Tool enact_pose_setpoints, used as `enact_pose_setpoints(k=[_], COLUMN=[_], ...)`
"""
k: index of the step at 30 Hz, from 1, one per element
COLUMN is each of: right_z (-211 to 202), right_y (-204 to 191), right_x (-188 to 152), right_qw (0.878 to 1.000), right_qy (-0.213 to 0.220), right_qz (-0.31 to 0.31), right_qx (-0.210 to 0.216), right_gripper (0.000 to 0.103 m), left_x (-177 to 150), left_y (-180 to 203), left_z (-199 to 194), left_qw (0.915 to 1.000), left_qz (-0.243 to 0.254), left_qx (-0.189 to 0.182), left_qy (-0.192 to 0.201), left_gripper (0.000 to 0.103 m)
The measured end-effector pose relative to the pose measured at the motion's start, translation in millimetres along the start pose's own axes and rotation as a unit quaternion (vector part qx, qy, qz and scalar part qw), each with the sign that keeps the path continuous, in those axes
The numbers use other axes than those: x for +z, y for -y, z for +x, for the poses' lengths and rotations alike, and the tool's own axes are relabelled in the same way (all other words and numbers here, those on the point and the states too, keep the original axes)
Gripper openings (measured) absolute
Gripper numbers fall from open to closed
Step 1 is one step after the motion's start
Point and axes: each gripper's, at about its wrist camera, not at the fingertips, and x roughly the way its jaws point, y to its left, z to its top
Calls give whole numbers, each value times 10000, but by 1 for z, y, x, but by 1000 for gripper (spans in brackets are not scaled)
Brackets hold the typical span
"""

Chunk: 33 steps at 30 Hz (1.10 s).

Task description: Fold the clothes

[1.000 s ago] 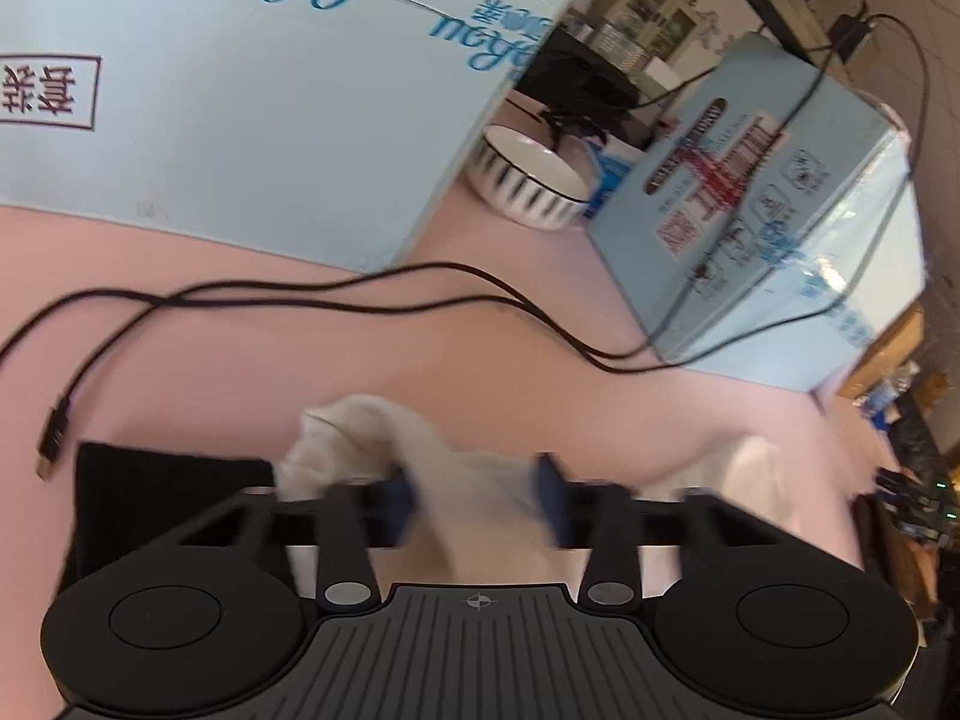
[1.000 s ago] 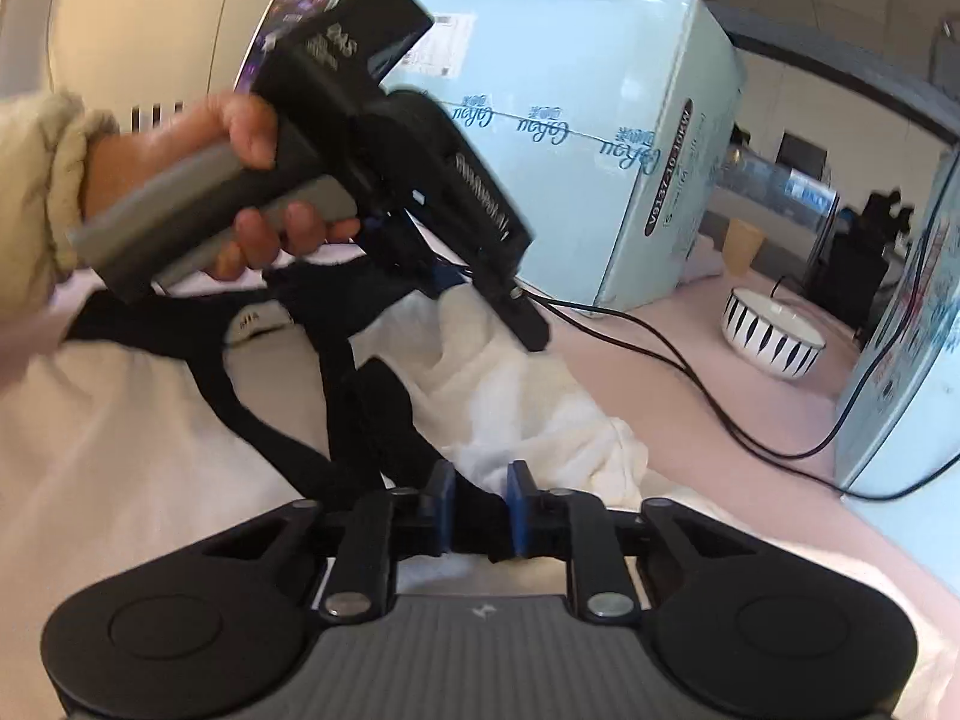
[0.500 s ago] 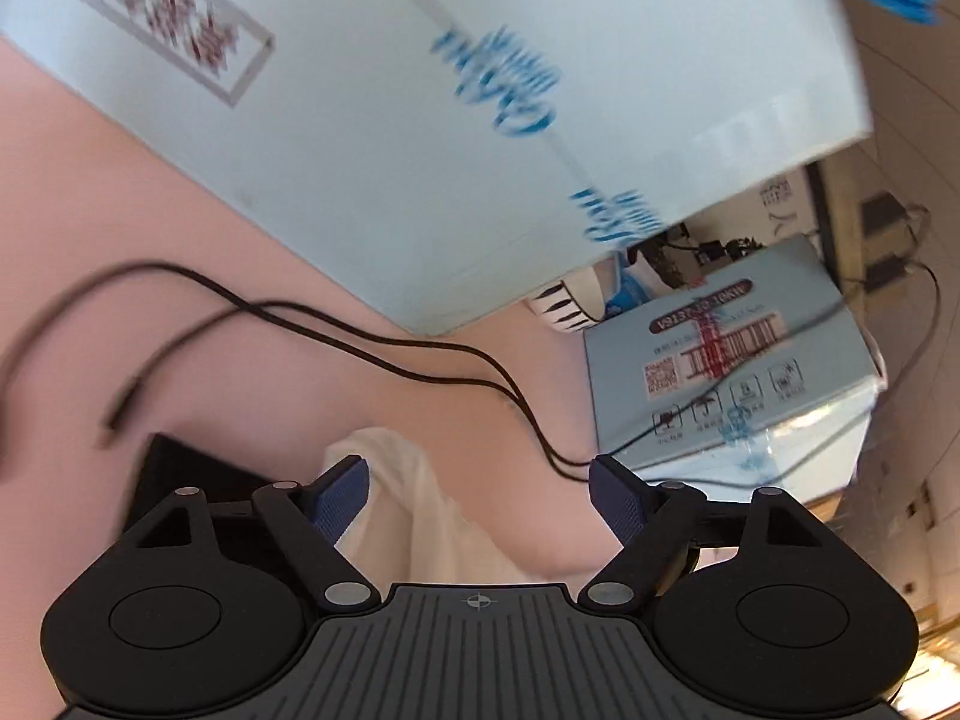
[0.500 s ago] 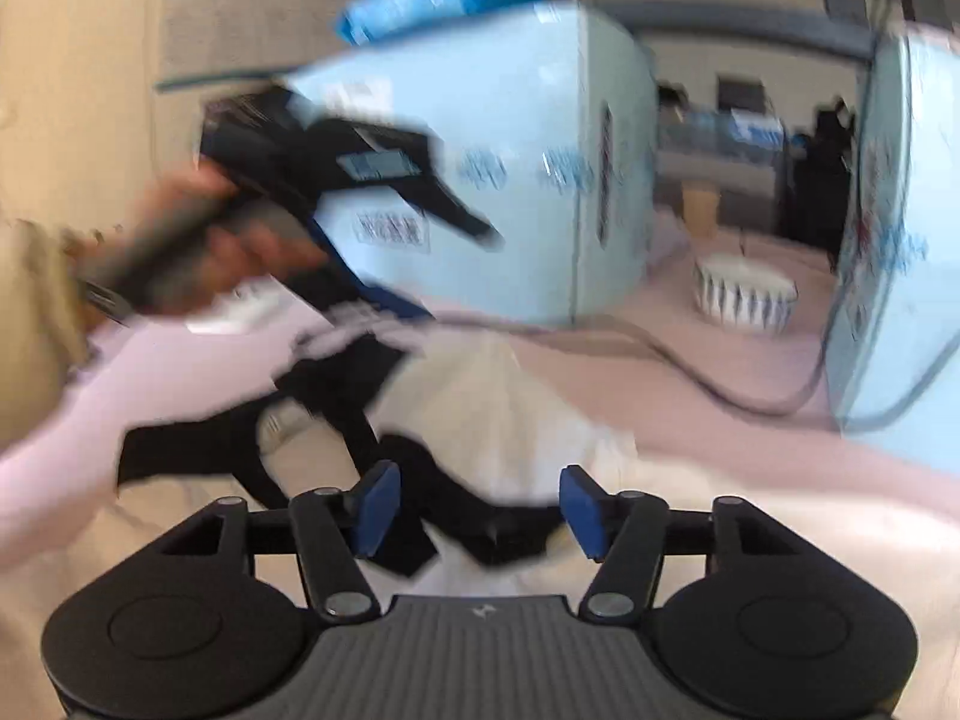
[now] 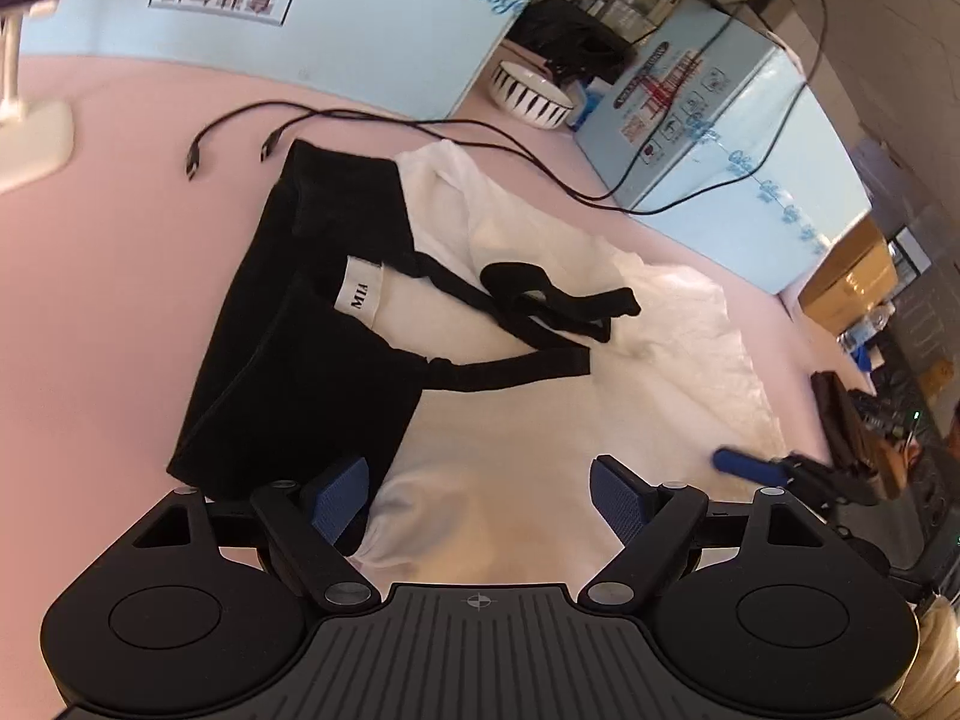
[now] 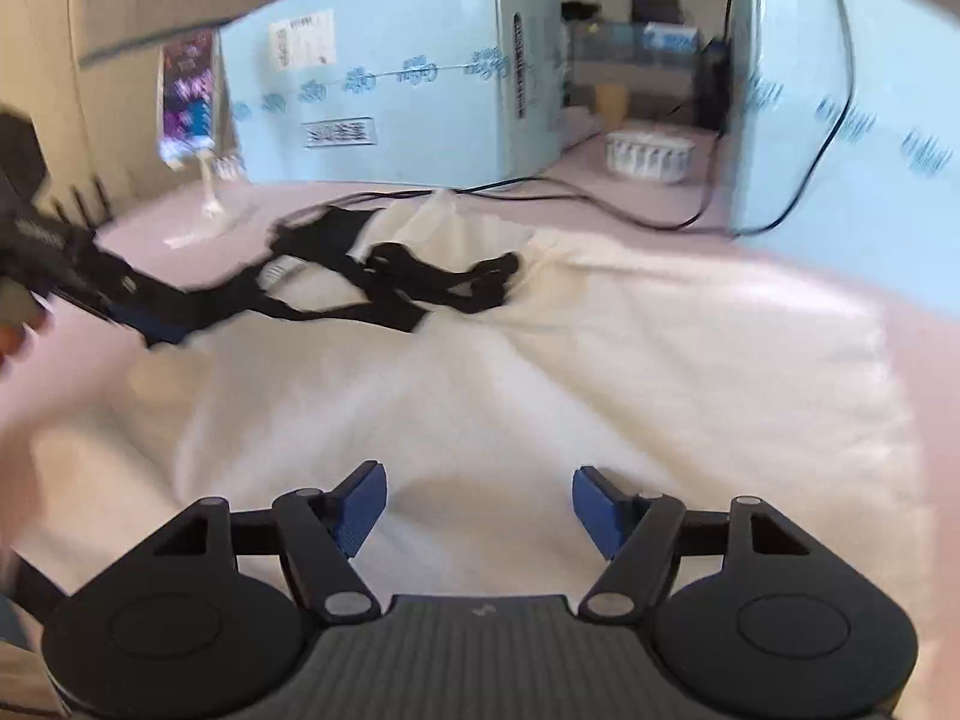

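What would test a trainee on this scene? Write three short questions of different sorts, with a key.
1. True or false: the black top lies partly on the white cloth.
2. The striped bowl stands: A) between the two blue boxes B) on the cloth C) in a gripper.
3. Fill in: neither the left gripper nor the right gripper holds ____.

Key: 1 true; 2 A; 3 anything.

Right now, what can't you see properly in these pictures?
- Left view: the white cloth's near edge, hidden behind the left claw.
- Left view: the right claw, blurred and small at the right edge.
- Right view: the black top, smeared by blur; its label is unreadable.
- Right view: the bowl, blurred.
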Motion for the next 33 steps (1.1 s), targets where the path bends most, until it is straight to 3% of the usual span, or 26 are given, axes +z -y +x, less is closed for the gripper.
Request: enact_pose_setpoints(k=[2, 3, 6, 8, 9, 11, 13, 15, 16, 17, 19, 20, 23, 30, 33], right_z=[-28, -38, -49, -44, -35, -23, -15, -9, -6, -7, -13, -16, -28, -28, -32], right_y=[-5, -7, -10, -11, -14, -19, -23, -27, -30, -31, -34, -33, -24, -8, 6], right_x=[0, 1, -2, -7, -12, -17, -19, -18, -19, -21, -25, -26, -30, -35, -34], right_qw=[9965, 9930, 9782, 9655, 9626, 9643, 9667, 9665, 9663, 9674, 9715, 9719, 9668, 9445, 9308], right_qy=[170, 61, -472, -905, -1157, -1374, -1237, -1182, -1218, -1195, -1075, -1049, -1096, -1515, -1200], right_qz=[-56, 6, 457, 816, 889, 877, 881, 915, 886, 834, 594, 534, 709, 1423, 1908], right_qx=[812, 1184, 1970, 2301, 2283, 2086, 2062, 2085, 2086, 2073, 2029, 2041, 2195, 2544, 2878], right_gripper=[75, 75, 72, 68, 67, 64, 61, 29, 19, 18, 17, 17, 17, 18, 18], left_x=[-3, -7, -24, -41, -52, -66, -75, -76, -77, -78, -83, -84, -86, -91, -83], left_y=[4, 8, 16, 18, 19, 22, 24, 27, 29, 32, 37, 38, 35, 48, 43], left_z=[-15, -24, -38, -43, -44, -36, -25, -22, -21, -20, -19, -20, -30, -52, -59], left_qw=[9999, 9989, 9897, 9813, 9772, 9761, 9779, 9805, 9814, 9815, 9820, 9821, 9794, 9779, 9796], left_qz=[92, 274, 700, 910, 1019, 1076, 1065, 1083, 1058, 1115, 1318, 1381, 1280, 1278, 863], left_qx=[-85, -230, -653, -1039, -1146, -1012, -893, -995, -1012, -985, -714, -589, -755, -917, -1150], left_qy=[-92, -317, -1064, -1338, -1465, -1597, -1561, -1301, -1243, -1207, -1150, -1140, -1366, -1380, -1402], left_gripper=[83, 84, 84, 84, 84, 84, 83, 82, 73, 44, 13, 4, 2, 1, 2])
